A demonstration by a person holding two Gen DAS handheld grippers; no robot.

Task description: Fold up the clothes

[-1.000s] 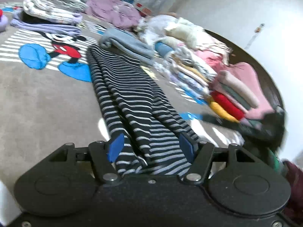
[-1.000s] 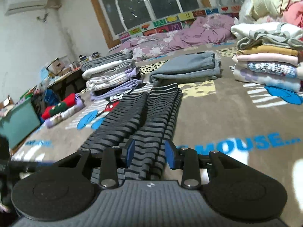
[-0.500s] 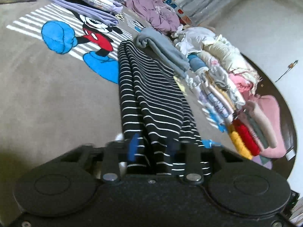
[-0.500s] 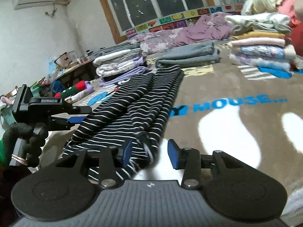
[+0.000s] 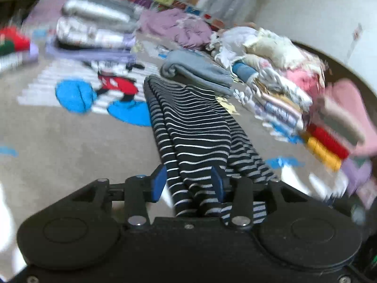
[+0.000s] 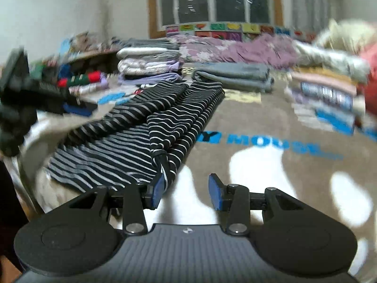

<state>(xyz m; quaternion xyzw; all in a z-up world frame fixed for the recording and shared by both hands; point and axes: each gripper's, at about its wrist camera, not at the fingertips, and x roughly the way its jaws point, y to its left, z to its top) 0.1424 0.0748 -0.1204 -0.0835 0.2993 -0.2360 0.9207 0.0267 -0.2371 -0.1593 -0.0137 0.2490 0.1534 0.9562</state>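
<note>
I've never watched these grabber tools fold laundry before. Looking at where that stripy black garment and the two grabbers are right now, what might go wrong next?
1. The right gripper is open with the striped garment only beside one pad, so a close might miss the hem.
2. The left gripper has bunched layers between its pads; lifting could drag the fold crooked.
3. The folded grey garment lies right at the far end and could get nudged.

Both wrist cams low, close, facing along striped garment; shared.
</note>
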